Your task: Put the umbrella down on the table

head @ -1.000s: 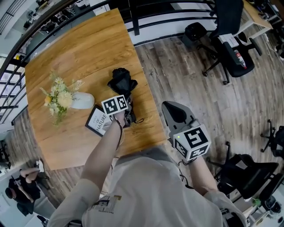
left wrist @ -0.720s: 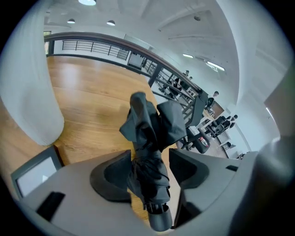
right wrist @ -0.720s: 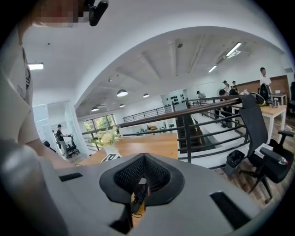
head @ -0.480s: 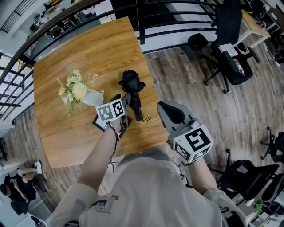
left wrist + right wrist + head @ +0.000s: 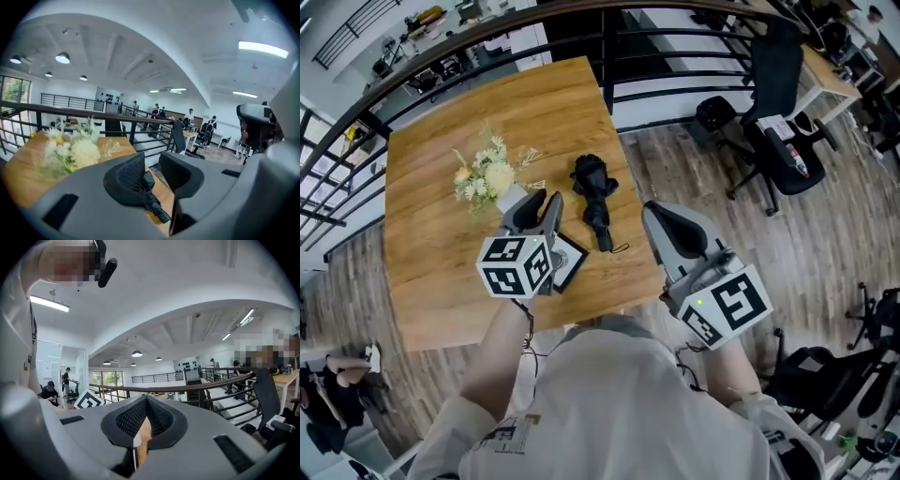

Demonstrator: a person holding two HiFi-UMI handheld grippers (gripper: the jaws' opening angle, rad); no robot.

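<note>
- Umbrella [image 5: 598, 197]: folded, black, lying flat on the table [image 5: 431, 281] near its right edge. It sits between the flowers [image 5: 490, 175] and the railing side, with its strap end pointing toward the person. No gripper touches it.
- Left gripper [image 5: 538, 204]: held above the table, just left of the umbrella. Its jaws have just been closing and now stand a little apart with nothing between them. The umbrella shows only beyond the gap, down on the wood.
- Right gripper [image 5: 662, 219]: held off the table's right edge, pads pressed together at the tips, empty.
- Step in hand: the putting-down appears finished. The umbrella is released and rests on its own.
- Next move: probably only a clean withdrawal. It calls for keeping the left gripper clear of the flowers and the card [image 5: 566, 262] below it, and leaving the umbrella undisturbed near the edge.
</note>
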